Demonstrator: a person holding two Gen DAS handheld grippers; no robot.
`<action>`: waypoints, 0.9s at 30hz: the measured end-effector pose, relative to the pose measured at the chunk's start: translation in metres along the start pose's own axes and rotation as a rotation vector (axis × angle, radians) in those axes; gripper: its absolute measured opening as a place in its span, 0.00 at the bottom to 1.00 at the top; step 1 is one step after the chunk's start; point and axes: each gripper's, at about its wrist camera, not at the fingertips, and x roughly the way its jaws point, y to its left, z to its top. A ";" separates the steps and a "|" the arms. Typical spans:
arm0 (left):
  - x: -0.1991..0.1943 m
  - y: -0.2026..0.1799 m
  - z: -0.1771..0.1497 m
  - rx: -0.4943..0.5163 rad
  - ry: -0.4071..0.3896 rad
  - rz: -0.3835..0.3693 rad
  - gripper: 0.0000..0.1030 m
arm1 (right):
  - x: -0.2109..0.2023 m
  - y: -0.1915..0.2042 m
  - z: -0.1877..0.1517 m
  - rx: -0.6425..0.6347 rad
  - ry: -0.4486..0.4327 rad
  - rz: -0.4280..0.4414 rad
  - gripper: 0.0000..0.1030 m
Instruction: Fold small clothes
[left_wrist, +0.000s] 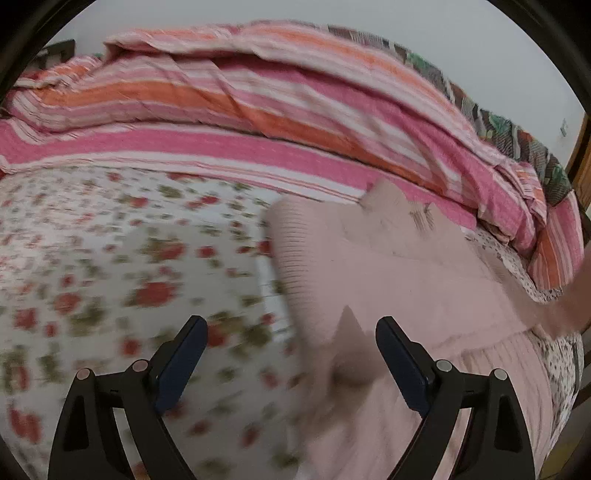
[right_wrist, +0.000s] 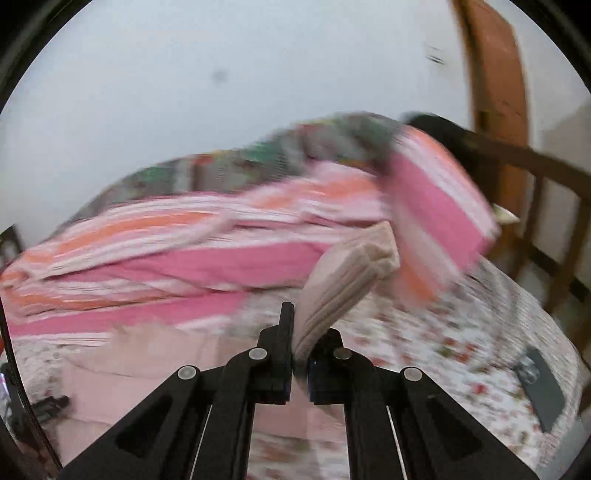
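left gripper (left_wrist: 291, 343) hanging with fingers spread wide, nothing between them | right gripper (right_wrist: 300, 345) pinching the ribbed cuff of the pale pink knit garment (left_wrist: 406, 280), lifting it at frame centre | garment body lying lower right on floral bedsheet (left_wrist: 110, 258) | striped quilt (left_wrist: 258, 110) bunching behind | dark phone (right_wrist: 541, 391) lying lower right | no legible writing, frames blurring
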 end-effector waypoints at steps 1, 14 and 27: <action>-0.008 0.005 -0.001 0.006 -0.016 0.009 0.89 | 0.004 0.030 0.005 -0.025 0.000 0.045 0.06; -0.076 0.106 -0.029 -0.060 -0.088 0.134 0.89 | 0.090 0.329 -0.135 -0.425 0.298 0.430 0.09; -0.067 0.050 -0.032 0.028 -0.071 -0.010 0.89 | 0.051 0.186 -0.102 -0.221 0.262 0.456 0.73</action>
